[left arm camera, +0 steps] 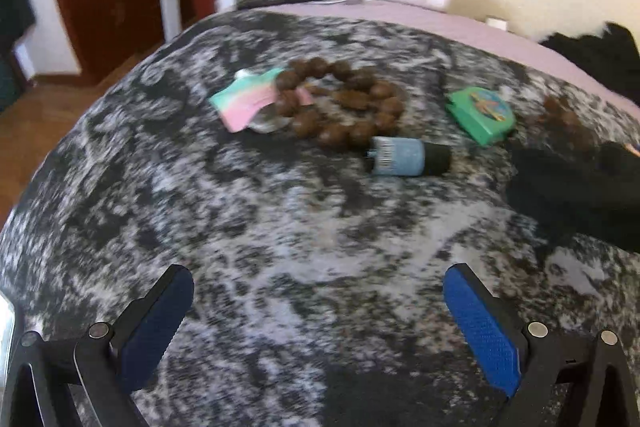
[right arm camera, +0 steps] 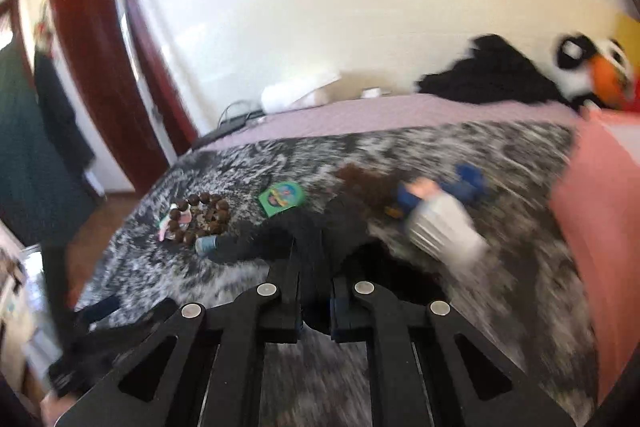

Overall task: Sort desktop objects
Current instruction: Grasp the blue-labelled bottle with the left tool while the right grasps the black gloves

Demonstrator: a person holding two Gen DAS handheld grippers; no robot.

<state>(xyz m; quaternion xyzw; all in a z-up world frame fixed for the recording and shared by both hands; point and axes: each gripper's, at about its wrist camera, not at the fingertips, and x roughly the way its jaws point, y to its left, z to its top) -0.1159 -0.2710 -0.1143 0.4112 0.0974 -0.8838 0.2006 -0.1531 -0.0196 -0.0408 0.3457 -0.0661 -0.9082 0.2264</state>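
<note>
Two grippers: left gripper [left arm camera: 318,307] wide, empty; small blue bottle [left arm camera: 408,157] ahead, lying crosswise, far-right. Right gripper [right arm camera: 314,291] narrow, grasp unclear.

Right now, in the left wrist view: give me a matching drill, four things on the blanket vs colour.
Things:
1. bead bracelet
2. small box
3. little bottle
4. card

Colours:
A. light blue with a black cap
B. brown
C. pink and mint
D. green

Pairs: 1-B, 2-D, 3-A, 4-C

Black left tool [left arm camera: 318,291], blue ribbed pads [left arm camera: 480,327], silver screws.
</note>
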